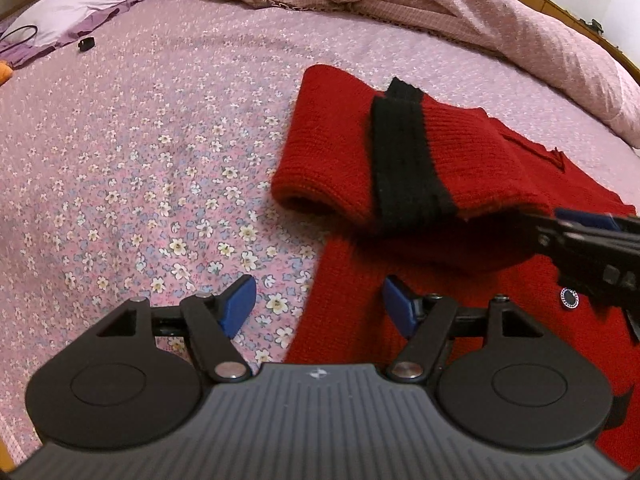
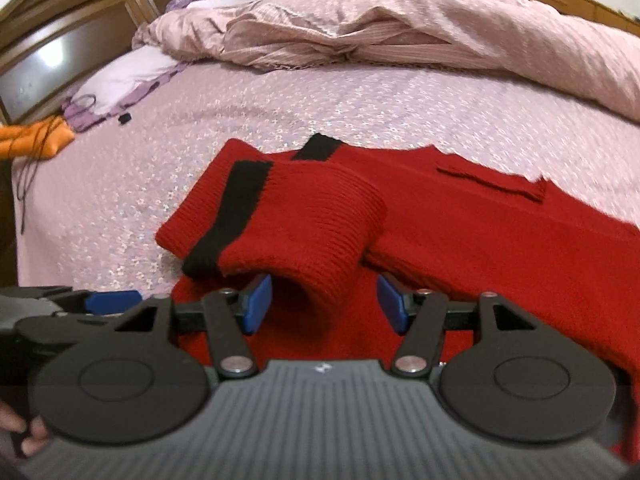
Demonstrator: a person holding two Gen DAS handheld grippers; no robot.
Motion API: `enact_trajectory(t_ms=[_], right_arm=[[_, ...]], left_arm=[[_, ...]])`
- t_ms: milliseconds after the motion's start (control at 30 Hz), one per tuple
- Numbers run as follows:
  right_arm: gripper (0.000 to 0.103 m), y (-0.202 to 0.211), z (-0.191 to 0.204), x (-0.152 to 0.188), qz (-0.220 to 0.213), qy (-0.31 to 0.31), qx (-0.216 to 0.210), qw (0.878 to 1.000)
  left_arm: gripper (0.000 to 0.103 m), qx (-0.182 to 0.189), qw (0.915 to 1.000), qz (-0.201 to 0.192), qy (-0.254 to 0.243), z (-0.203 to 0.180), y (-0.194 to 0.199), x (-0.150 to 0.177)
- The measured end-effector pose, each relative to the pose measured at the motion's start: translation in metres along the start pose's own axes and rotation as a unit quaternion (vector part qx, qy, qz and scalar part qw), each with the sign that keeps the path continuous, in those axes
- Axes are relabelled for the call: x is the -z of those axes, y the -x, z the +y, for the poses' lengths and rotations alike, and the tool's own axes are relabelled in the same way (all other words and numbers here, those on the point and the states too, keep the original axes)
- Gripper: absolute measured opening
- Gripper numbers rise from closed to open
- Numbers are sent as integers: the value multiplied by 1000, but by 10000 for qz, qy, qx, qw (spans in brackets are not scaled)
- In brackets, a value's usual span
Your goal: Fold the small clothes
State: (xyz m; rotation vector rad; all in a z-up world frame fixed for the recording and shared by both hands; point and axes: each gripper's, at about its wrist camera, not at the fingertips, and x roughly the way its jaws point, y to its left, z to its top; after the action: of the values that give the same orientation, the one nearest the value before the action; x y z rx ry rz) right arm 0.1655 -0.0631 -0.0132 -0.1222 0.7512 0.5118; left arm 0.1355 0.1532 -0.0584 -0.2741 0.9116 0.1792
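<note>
The left gripper (image 1: pixel 320 304) is hovering low over the bed with its blue-padded fingers (image 1: pixel 239 305) spread wide, holding nothing. One finger is sitting above the flowered pink bedsheet (image 1: pixel 132 168) and the other above the near edge of a red knitted sweater (image 1: pixel 472 292). The right gripper (image 2: pixel 325 302) is hanging just to its side, also spread wide and empty, its fingers (image 2: pixel 258 302) flanking the open cuff of a sleeve (image 2: pixel 296 216) without touching it, as far as the right wrist view shows.

The sweater is lying spread flat on the bedsheet, toward the near side of the bed. Its sleeve is lying folded across the body of the garment, with the cuff end lifting slightly off the fabric beneath. A black band (image 2: pixel 236 208) is running across the sleeve. A small round button (image 1: pixel 569 298) is showing on the sweater's front, close to the right gripper, which is reaching in at the edge of the left wrist view.

Beyond the sweater, a rumpled pink quilt (image 2: pixel 400 20) is piling up along the far side of the bed. A white and purple pillow (image 2: pixel 132 76) is resting at the far left corner, with a small black object (image 1: pixel 86 44) on the sheet near it and something orange (image 2: pixel 36 140) at the bed's left edge.
</note>
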Motion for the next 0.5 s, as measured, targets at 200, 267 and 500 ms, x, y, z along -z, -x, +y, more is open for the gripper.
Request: enact_trajectory(t_ms=[200, 267, 500], right_arm=[[60, -22, 7, -9, -62, 255, 308, 9992], [60, -25, 3, -12, -148, 250, 313, 9991], [15, -22, -13, -36, -494, 46, -10, 9988]], left_arm=[[75, 5, 10000, -28, -19, 0, -4, -4], [75, 5, 10000, -51, -19, 0, -5, -5], [75, -104, 9995, -259, -114, -9, -12, -21]])
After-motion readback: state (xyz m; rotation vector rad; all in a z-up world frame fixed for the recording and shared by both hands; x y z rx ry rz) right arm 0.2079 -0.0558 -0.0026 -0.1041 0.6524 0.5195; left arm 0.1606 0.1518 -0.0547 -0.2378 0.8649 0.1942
